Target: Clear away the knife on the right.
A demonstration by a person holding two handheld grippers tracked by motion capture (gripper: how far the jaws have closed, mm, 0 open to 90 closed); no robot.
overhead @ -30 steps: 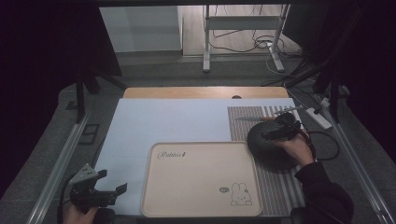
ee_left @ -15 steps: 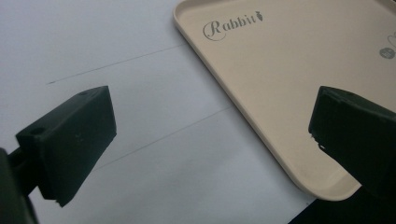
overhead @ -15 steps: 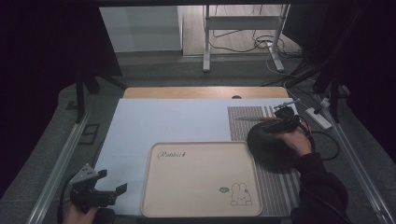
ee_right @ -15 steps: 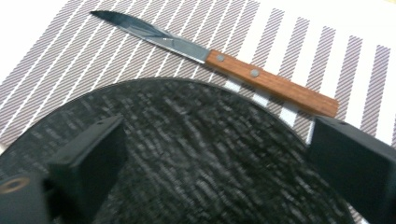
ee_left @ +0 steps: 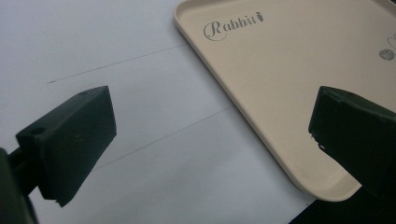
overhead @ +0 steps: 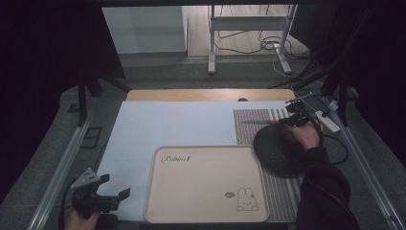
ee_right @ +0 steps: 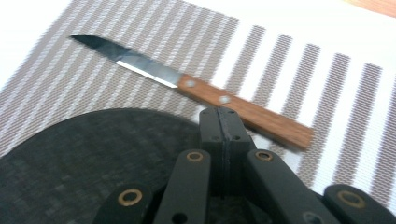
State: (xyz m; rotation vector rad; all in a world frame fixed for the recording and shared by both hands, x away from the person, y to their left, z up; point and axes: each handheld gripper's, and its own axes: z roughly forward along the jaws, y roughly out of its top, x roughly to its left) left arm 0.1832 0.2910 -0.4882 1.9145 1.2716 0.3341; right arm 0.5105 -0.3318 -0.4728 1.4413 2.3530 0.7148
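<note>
A beige tray (overhead: 206,184) printed with "Rabbit" and a small rabbit lies at the table's front middle. My left gripper (overhead: 115,186) hovers at the front left, open, with nothing between its jaws. In the left gripper view the tray's corner (ee_left: 289,93) lies between the spread jaws. A knife (overhead: 261,121) with a wooden handle rests on a striped placemat (overhead: 251,132) at the right. My right gripper (overhead: 289,120) is shut just short of the knife handle (ee_right: 243,112), above the far edge of a black round mat (ee_right: 93,154). I see nothing held between its jaws.
A pale sheet (overhead: 177,127) covers the tabletop, with a wooden strip (overhead: 210,95) along the far edge. The black round mat (overhead: 277,148) overlaps the placemat beside the tray. A white power strip (overhead: 328,120) and cables lie off the right edge.
My right gripper has moved away from me, from over the black round mat to its far edge by the knife handle. The left gripper has stayed put.
</note>
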